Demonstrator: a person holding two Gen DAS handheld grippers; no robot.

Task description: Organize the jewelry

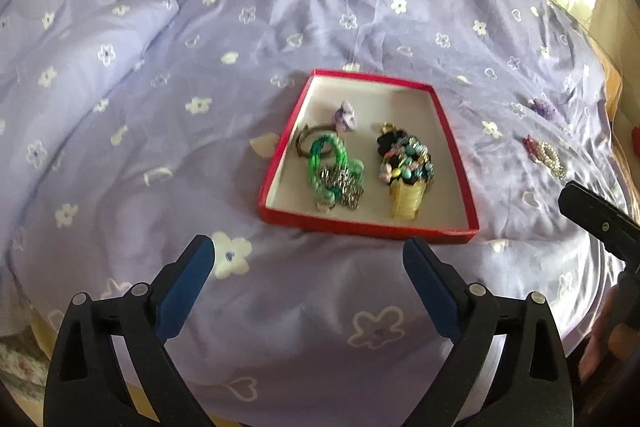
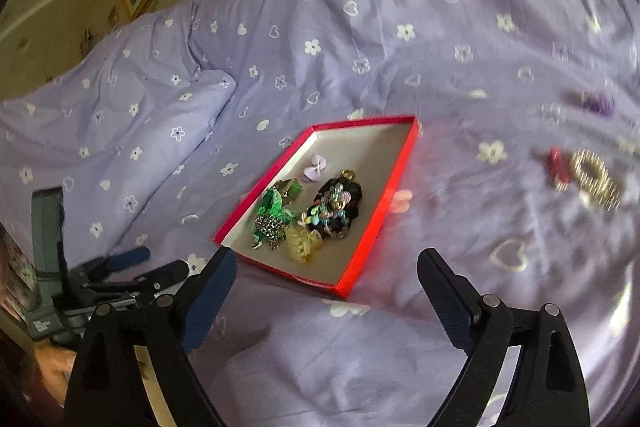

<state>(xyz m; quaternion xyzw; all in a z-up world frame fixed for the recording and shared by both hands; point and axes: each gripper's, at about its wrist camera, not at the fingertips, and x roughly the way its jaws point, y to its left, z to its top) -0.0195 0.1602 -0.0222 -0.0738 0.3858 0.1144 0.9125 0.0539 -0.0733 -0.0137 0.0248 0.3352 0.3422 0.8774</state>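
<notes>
Left wrist view shows the left hand-held gripper (image 1: pixel 308 259) spread wide and empty above the lilac bedspread (image 1: pixel 248 27), just short of the red tray (image 1: pixel 280 163). The right hand-held gripper (image 2: pixel 326 267) is likewise wide with nothing between its pads, near the tray's front corner. Inside the tray, sorted pieces lie in two clusters: a green bracelet (image 1: pixel 332 163) with a metal bangle on one side, a beaded dark bundle (image 1: pixel 404 155) with a yellow hair claw (image 1: pixel 408 203) on the other, and a small lilac bow (image 1: pixel 346 117) beyond them. That grouping appears deliberate, like with like. Still loose on the bedspread, well apart from the tray, are a purple flower piece (image 1: pixel 544 107) and a rhinestone clip (image 1: pixel 552 157) beside a red item. Judgement: collection is partly done; those loose pieces remain.
</notes>
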